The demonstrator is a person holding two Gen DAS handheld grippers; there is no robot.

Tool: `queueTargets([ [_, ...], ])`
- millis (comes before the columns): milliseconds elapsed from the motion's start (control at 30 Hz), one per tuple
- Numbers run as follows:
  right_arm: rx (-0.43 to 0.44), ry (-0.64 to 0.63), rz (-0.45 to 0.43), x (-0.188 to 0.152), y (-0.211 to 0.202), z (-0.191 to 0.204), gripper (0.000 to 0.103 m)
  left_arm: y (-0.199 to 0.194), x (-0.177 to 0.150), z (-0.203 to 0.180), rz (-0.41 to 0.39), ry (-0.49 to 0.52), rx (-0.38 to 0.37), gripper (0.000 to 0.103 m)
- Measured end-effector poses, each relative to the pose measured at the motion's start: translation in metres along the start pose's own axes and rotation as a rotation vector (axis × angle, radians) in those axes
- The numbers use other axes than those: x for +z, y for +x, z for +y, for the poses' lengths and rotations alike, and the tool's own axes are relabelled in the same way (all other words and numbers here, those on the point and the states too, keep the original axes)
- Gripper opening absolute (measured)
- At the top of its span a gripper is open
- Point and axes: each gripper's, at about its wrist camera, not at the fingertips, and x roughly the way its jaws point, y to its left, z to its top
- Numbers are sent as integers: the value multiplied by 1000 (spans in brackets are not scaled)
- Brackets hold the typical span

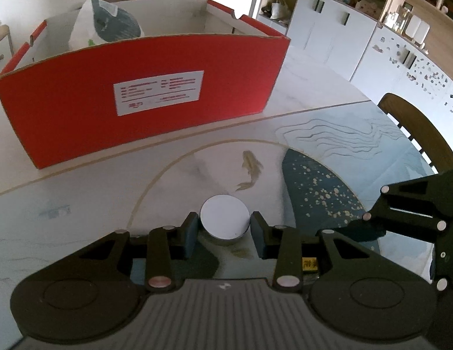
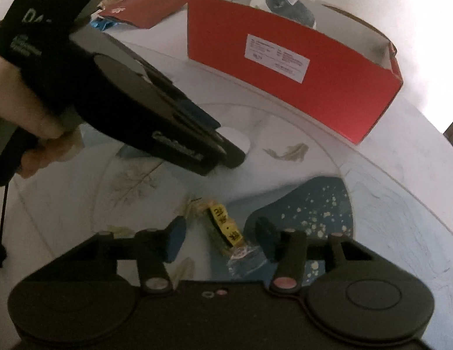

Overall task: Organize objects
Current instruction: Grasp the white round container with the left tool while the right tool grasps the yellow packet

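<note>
On the table [image 1: 66, 175] just in front of the red box [image 1: 139, 93], my left claw [image 1: 225, 227] sits low with its two blue pads either side of a small white round tin [image 1: 225, 218]. Pads look right at the tin's sides, tiny gap maybe on each; can't tell if they're pressing or just bracketing it. Tin rests on the table beside the painted fish [image 1: 249, 172], nearer me than the box. Red box is open-topped, white label [image 1: 159, 92] facing me, and a white-and-dark-teal bag [image 1: 106, 23] stands in its left end, sticking above the rim. From the right wrist view, my right claw [image 2: 220, 239] is spread wide over a small snack packet [image 2: 223, 227] with a yellow label; packet lies diagonally on the table between the pads, touching neither, well in front of the box. Same view shows the left claw [image 2: 226, 148] coming in from the left, held in my hand [image 2: 28, 122], tips down at the white tin [image 2: 238, 140], which is mostly hidden behind them. Behind the box to the left, a red lid [image 2: 144, 8] lies flat on the table. Right of the box, a wooden chair [image 1: 422, 134] back stands at the table's edge.
</note>
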Motion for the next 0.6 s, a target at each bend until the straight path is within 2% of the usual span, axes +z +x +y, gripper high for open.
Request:
queueTargets([
  [33,4,12,0,0,0,-1,39,-1,-1,1,0,1,1,37],
  [100,4,30,0,-1,0,-2,35,-2,-2,2,-2,-1,2,37],
  [233,-22,84,-5,-3,-2,-5,21,-6,-5,4,-4,-7,6,37],
  [433,-37,281,-38,-6,-14,-23,17,-16,-8,6,-6,-29,8,37],
  [600,-43,390,-78,-4,-29,-33,14,-28,-10,3,-14,-50,5,37],
])
